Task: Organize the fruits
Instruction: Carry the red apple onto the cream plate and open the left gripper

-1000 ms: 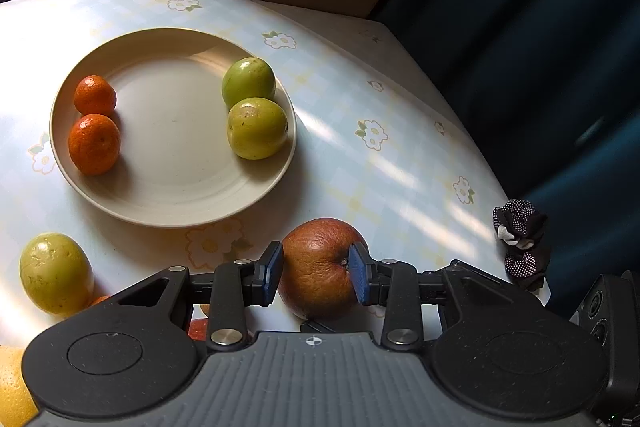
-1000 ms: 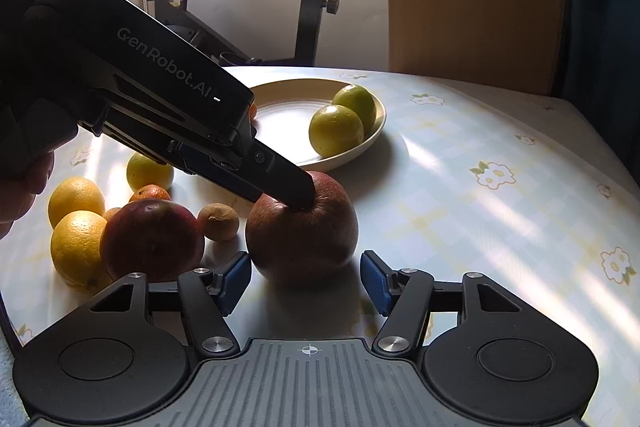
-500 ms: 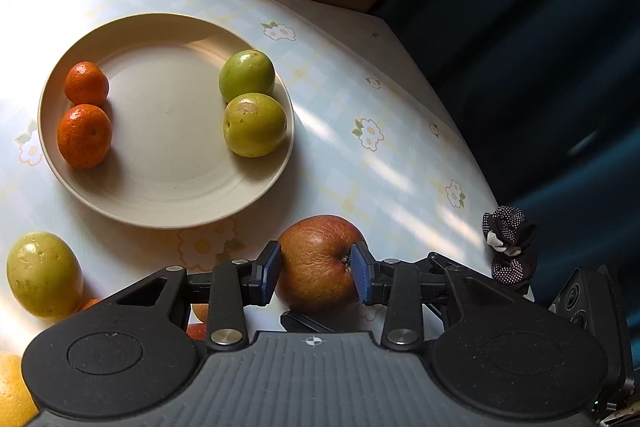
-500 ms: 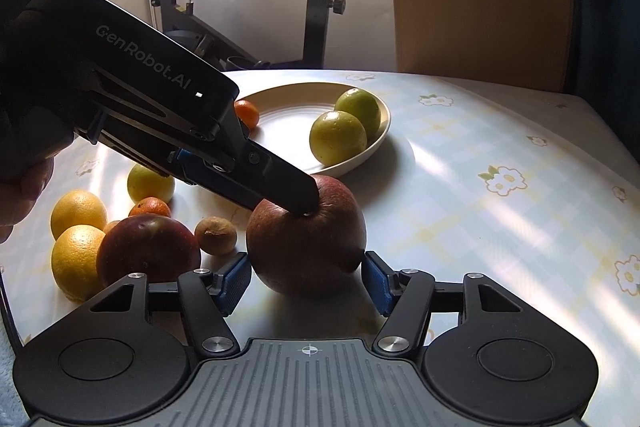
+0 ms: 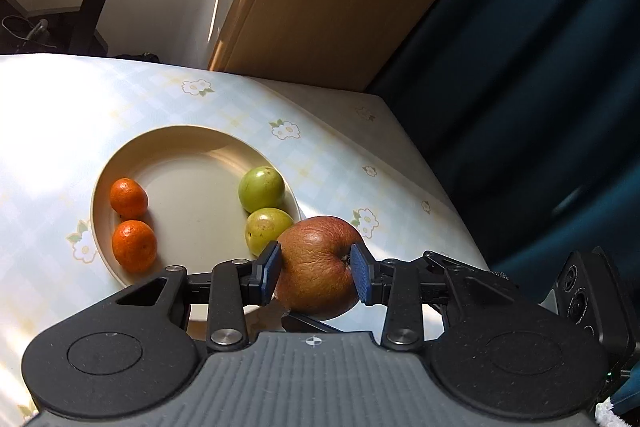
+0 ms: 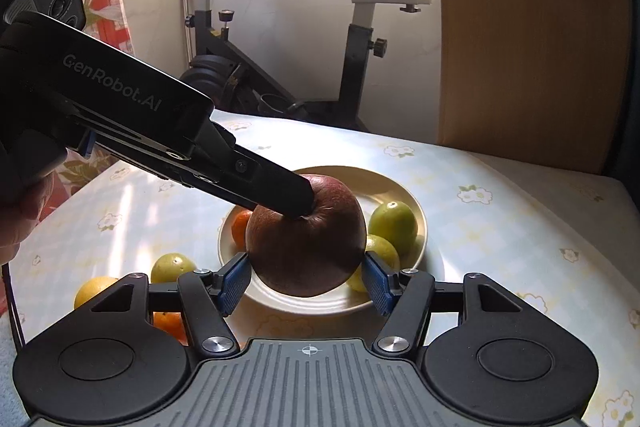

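A wrinkled red apple [image 5: 316, 267] hangs in the air over the near rim of a beige plate [image 5: 192, 195]. My left gripper [image 5: 316, 271] is shut on it, one pad at the stem dimple. In the right wrist view the left gripper's finger [image 6: 272, 183] comes in from the left onto the top of the apple [image 6: 306, 251]. My right gripper [image 6: 307, 283] is open, its blue pads flanking the apple; whether they touch it I cannot tell. The plate holds two mandarins [image 5: 129, 198] and two green fruits [image 5: 262, 189].
Loose fruit lies on the floral tablecloth left of the plate [image 6: 420, 227]: a yellow-green one [image 6: 174, 267], a yellow one [image 6: 94, 291], a mandarin [image 6: 170, 323]. An exercise bike [image 6: 240, 67] and a wooden panel [image 6: 520, 47] stand behind. The table edge [image 5: 440, 187] runs along a dark curtain.
The apple has left the table and risen toward the plate in the left gripper. The right gripper has risen and moved forward, so its pads now flank the apple.
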The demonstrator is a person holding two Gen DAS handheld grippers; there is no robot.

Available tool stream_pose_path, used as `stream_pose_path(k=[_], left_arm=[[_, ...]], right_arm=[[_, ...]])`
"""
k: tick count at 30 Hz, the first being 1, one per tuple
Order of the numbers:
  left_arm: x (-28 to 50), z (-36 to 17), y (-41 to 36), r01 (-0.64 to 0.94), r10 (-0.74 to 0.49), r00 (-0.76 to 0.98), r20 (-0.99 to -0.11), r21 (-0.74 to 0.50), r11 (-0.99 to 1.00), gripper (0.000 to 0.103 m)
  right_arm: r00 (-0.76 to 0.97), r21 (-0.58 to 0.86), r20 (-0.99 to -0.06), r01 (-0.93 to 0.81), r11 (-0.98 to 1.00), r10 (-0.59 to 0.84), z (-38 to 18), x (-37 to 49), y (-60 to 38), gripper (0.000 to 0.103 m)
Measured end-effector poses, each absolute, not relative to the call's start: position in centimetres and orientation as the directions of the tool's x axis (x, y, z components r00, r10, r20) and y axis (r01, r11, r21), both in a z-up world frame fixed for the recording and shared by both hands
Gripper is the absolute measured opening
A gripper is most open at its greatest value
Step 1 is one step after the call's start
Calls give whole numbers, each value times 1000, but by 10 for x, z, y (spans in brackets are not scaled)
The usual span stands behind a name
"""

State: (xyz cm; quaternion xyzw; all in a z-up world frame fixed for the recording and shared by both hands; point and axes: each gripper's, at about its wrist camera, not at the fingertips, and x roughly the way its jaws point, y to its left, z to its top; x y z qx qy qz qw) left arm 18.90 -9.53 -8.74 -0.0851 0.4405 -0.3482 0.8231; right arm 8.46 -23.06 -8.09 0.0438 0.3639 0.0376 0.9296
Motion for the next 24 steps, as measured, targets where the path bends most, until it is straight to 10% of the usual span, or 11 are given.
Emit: stream_pose_path(k=[24], left_arm=[[306,-116,-64,395,-596,392,-701,-457,797,39]], right_arm=[[594,0,-798,-171,985,103,-131,232,-225,57]])
